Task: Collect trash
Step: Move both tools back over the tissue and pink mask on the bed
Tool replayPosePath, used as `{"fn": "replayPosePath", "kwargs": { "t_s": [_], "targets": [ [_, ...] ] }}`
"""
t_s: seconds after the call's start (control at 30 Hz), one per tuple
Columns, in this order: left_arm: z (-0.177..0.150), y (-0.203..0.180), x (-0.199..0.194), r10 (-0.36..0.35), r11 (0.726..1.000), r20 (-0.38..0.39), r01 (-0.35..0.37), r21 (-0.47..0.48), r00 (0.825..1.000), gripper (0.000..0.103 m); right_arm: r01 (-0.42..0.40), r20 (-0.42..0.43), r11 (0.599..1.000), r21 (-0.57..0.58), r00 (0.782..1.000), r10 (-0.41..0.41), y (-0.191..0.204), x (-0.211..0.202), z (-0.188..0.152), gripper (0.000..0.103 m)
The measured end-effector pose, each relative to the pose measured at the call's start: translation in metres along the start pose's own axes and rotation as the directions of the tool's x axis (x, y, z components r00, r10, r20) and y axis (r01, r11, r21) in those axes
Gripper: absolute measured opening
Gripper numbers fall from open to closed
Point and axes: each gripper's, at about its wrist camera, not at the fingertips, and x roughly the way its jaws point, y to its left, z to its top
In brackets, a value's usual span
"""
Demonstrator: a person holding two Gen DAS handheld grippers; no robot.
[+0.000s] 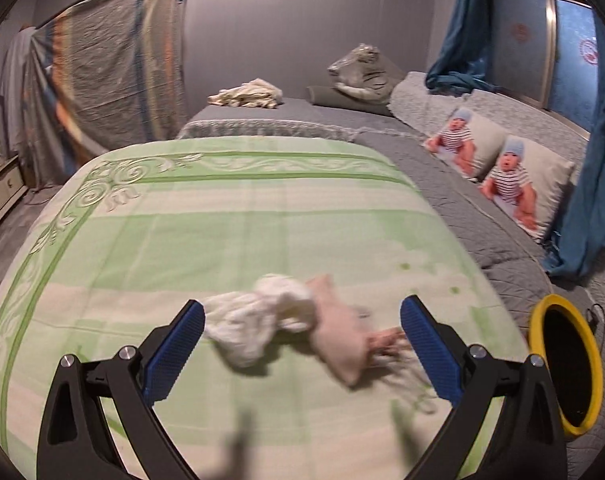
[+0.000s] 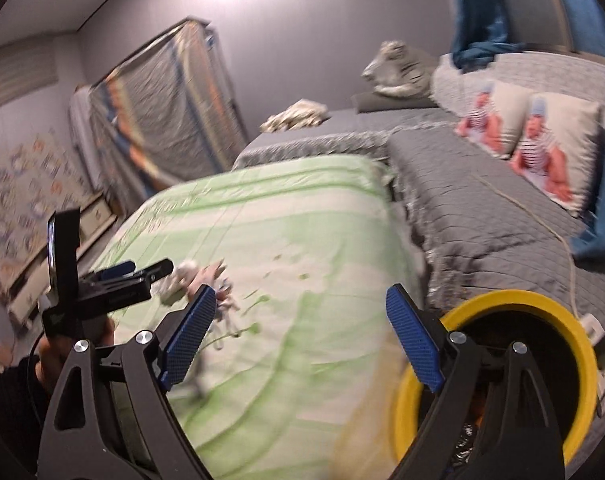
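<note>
On the left of the scene we had our left hand-held gripper [image 1: 302, 332] spread wide and empty, hovering just above the green-and-white bedspread [image 1: 222, 216]. Between its blue pads [image 1: 178, 344] lay the trash we were after: a crumpled white tissue [image 1: 258, 320], touching a pale pink scrap [image 1: 338, 340] beside it, with some thin, blurred bits trailing off toward the right pad. None of it was gripped yet; the pads stood clear on either side of the pile, and the blur kept us from telling the trailing bits apart.

Further right, our right hand-held gripper [image 2: 300, 340] was likewise fully parted with nothing between its fingers. It hung over the bedspread's right edge, just beside the yellow-rimmed bin [image 2: 574, 340], which sat on the grey quilt [image 2: 482, 208]. Through the bin's mouth we could make out something crinkled and shiny near the bottom, so we judged that some trash might already have gone in, though we could not be sure.

By our reckoning the job was only partly along: the pile on the bed was yet to be picked up and carried to the bin.
</note>
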Motion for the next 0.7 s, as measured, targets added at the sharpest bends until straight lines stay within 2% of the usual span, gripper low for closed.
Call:
{"fn": "replayPosePath", "kwargs": {
  "t_s": [0.23, 0.47, 0.7],
  "targets": [
    [-0.012, 0.048, 0.015, 0.088, 0.995, -0.062, -0.091, -0.041, 0.994, 0.095, -0.066, -0.092, 0.995, -0.074, 0.994, 0.06, 0.039, 0.047, -0.002, 0.083],
    [-0.014, 0.059, 0.03, 0.085, 0.994, -0.115, -0.092, -0.052, 0.99, 0.095, -0.187, -0.229, 0.969, -0.159, 0.962, 0.148, 0.075, 0.094, -0.014, 0.082],
    [-0.017, 0.062, 0.042, 0.083, 0.995, -0.16, -0.091, -0.045, 0.984, 0.095, -0.214, -0.296, 0.955, -0.204, 0.944, 0.148, 0.09, 0.124, -0.018, 0.081]
  ]
}}
